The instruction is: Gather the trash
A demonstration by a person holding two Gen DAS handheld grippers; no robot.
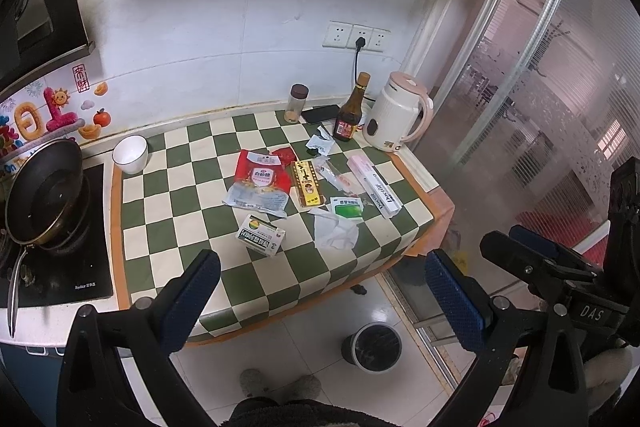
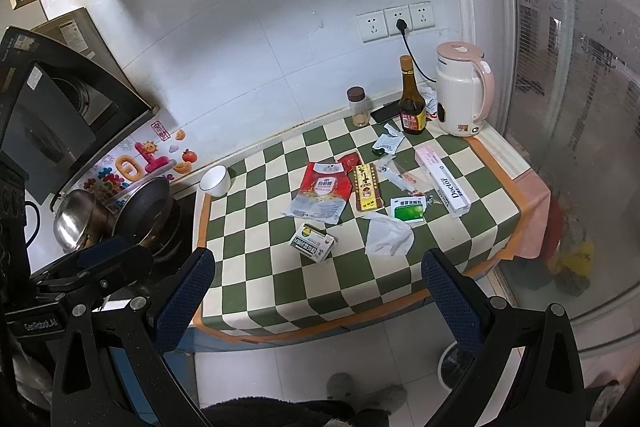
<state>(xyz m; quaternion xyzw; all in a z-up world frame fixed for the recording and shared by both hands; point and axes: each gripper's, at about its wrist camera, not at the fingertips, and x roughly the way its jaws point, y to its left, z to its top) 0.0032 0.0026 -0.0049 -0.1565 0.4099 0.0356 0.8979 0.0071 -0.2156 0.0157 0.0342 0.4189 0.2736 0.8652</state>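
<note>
Left tool [image 1: 320, 291] spread wide, empty, held above the front edge of the counter [image 1: 256, 283]; right tool [image 2: 320, 291] likewise spread wide and empty. Trash sits mid-counter on the checkered cloth: small medicine box [image 1: 262, 235] nearest, crumpled tissue [image 1: 335, 233] just right of it, red-white bag [image 1: 260, 187] behind, yellow packet [image 1: 306, 183], green sachet [image 1: 347, 207], long white toothpaste box [image 1: 374, 189] at the right. Kettle [image 1: 398, 113], dark bottle [image 1: 352, 111] and jar [image 1: 297, 103] at the back. Bin [image 1: 374, 347] on floor below counter.
</note>
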